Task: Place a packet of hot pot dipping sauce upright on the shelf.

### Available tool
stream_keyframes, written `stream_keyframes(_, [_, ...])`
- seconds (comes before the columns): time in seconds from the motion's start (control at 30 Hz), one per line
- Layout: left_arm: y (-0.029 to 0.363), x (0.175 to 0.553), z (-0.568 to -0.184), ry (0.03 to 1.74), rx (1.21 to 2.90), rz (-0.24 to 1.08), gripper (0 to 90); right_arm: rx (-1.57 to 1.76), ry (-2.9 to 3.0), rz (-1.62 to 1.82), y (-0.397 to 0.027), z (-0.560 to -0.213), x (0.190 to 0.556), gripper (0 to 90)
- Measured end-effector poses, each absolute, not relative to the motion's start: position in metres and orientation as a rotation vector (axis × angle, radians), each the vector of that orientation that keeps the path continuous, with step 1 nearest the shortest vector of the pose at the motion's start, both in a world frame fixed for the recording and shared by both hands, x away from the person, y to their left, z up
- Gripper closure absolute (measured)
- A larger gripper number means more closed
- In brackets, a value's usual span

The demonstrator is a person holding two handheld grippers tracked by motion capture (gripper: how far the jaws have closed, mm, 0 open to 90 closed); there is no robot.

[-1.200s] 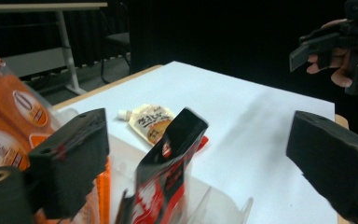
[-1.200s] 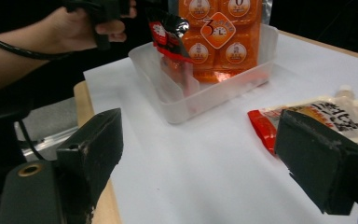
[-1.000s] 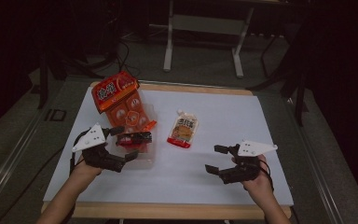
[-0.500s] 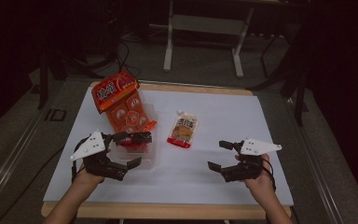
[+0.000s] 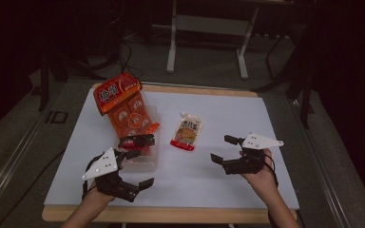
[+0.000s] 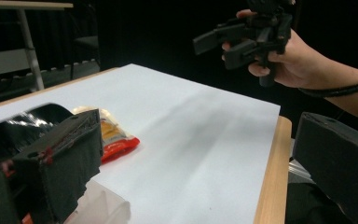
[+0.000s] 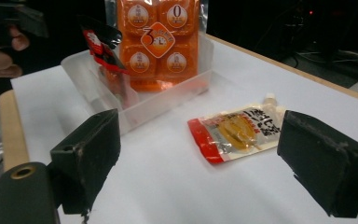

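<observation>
— What's nearest us, down at the person's edge of the table?

— The wooden lip of the table (image 5: 171, 214), with the white sheet (image 5: 247, 118) stopping just short of it. Both forearms come in over that lip. The left gripper (image 5: 134, 170) hangs low by the near left corner, jaws spread wide with nothing between them; its grey plate tilts up and leftward.

— And the other hand?

— The right gripper (image 5: 221, 148) sits over the near right part of the sheet, held in the right hand (image 5: 259, 173) with the palm under it, jaws pointing left toward the middle. They have just been opening and stand wide apart, empty. From its own camera the snack pouch (image 7: 235, 130) lies flat on the sheet ahead, between the two jaws in the picture but well beyond them, untouched.

— Much free room?

— Plenty. Between the two grippers the sheet is bare, and the whole right side beyond the right hand is bare up to the far wooden edge.

— Further out, then?

— Just beyond the left gripper is a clear plastic tray (image 5: 142, 159), with a small dark red packet (image 5: 137, 141) standing in it. The big orange bag (image 5: 123, 107) leans with its foot in the tray and its top toward the far left corner. The pouch lies right of the tray, near it, not touching. Past the table, a dark floor and a metal stand (image 5: 206, 28)
</observation>
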State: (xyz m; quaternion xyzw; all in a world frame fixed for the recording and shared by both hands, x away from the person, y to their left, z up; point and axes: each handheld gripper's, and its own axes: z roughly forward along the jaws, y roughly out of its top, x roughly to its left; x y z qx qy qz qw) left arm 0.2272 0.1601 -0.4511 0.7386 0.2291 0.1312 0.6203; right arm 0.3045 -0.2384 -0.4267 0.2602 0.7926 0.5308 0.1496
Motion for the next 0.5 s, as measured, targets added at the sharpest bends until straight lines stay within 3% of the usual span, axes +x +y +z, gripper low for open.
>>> stream_keyframes(0.5, [0.152, 0.218, -0.475, 0.533, 1.726, 0.301, 2.2, 0.741, 2.276, 1.494, -0.221, -0.432, 0.340, 15.1])
